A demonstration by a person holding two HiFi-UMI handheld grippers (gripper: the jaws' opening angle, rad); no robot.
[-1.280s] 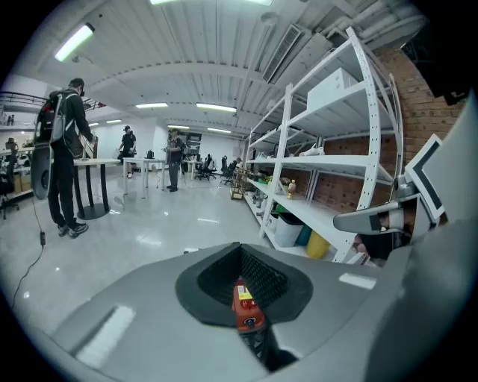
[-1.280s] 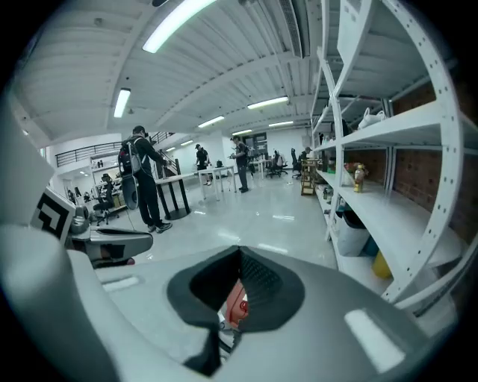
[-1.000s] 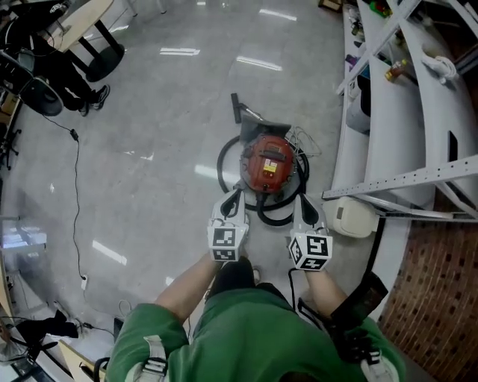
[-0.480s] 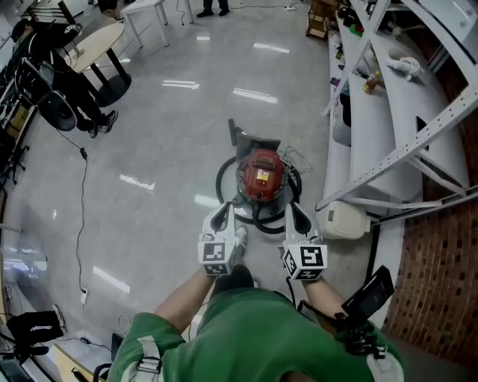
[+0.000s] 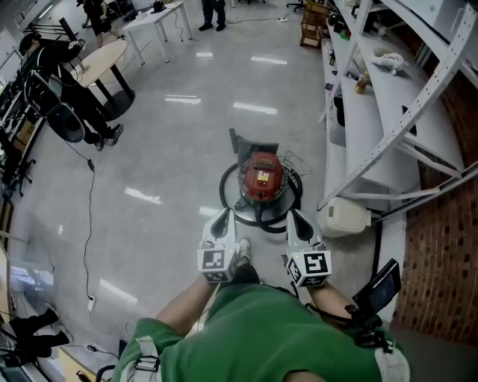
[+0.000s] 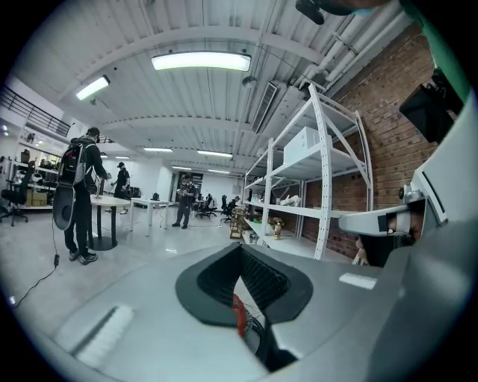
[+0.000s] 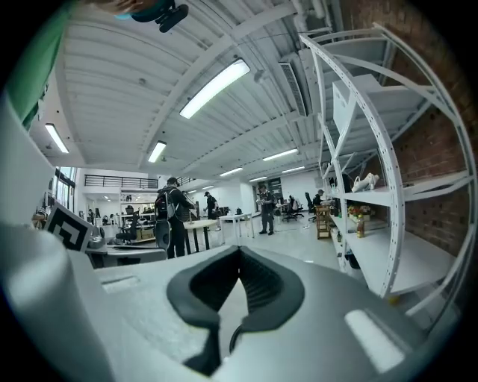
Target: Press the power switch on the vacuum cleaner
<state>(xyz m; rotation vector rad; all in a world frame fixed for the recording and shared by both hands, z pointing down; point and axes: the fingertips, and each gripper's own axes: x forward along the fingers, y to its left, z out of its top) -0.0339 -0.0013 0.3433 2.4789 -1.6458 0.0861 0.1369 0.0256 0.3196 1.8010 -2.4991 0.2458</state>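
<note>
Head view: vacuum cleaner (image 5: 262, 177) ahead of the closed fingers (image 5: 222, 222), apart.

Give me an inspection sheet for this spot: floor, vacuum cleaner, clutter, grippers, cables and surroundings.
Surface: glossy grey floor, reflecting ceiling lights.
Job's things: red vacuum cleaner upright on the floor, black hose looped round it; power switch not discernible.
Clutter: white container beneath the shelving rack.
Grippers: left gripper and right gripper both shut, empty, touching nothing.
Cables: thin black cable trailing over the floor at left.
Surroundings: brick wall, round table, people standing far off.
</note>
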